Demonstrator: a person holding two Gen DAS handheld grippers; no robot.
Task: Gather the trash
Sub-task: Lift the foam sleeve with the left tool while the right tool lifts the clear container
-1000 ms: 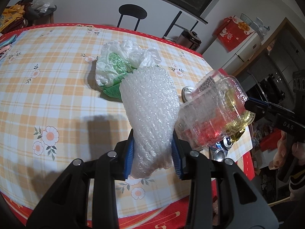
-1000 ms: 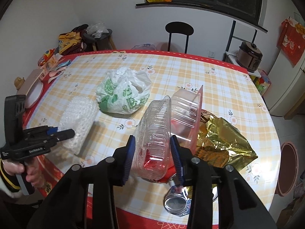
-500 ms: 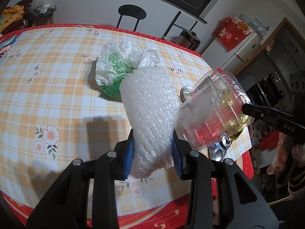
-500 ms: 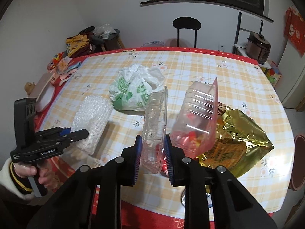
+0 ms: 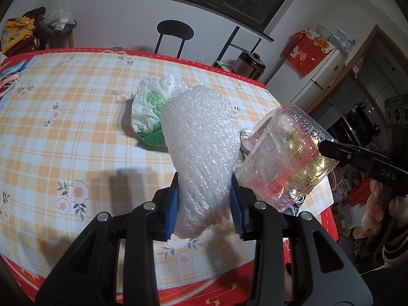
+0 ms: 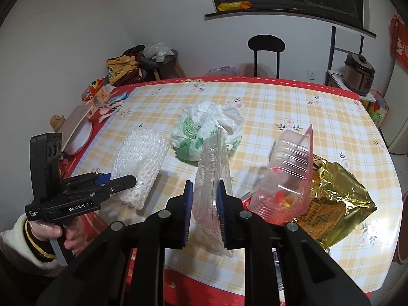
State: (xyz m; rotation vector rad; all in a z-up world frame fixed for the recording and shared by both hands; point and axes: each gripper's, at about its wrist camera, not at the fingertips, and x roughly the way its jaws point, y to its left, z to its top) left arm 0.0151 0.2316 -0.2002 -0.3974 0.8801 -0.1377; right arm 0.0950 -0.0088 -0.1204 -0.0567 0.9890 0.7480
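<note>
My left gripper (image 5: 206, 204) is shut on a wad of bubble wrap (image 5: 201, 148) and holds it above the checked tablecloth (image 5: 63, 127); it also shows in the right wrist view (image 6: 141, 163). My right gripper (image 6: 204, 211) is shut on the lid half of a clear plastic clamshell box (image 6: 214, 178), lifted off the table; the other half (image 6: 288, 176) hangs open to the right. The box shows in the left wrist view (image 5: 285, 158). A crumpled white and green plastic bag (image 6: 206, 130) lies mid-table. A gold foil bag (image 6: 334, 201) lies at the right.
A metal can (image 5: 244, 140) lies behind the box. A black chair (image 6: 265, 51) stands beyond the table's far edge. A rice cooker (image 6: 358, 76) sits on a shelf at right. Spoons and a white dish (image 6: 79, 132) lie at the table's left edge.
My right gripper has lifted the clamshell box higher and the box has swung open. My left gripper has risen slightly with the bubble wrap.
</note>
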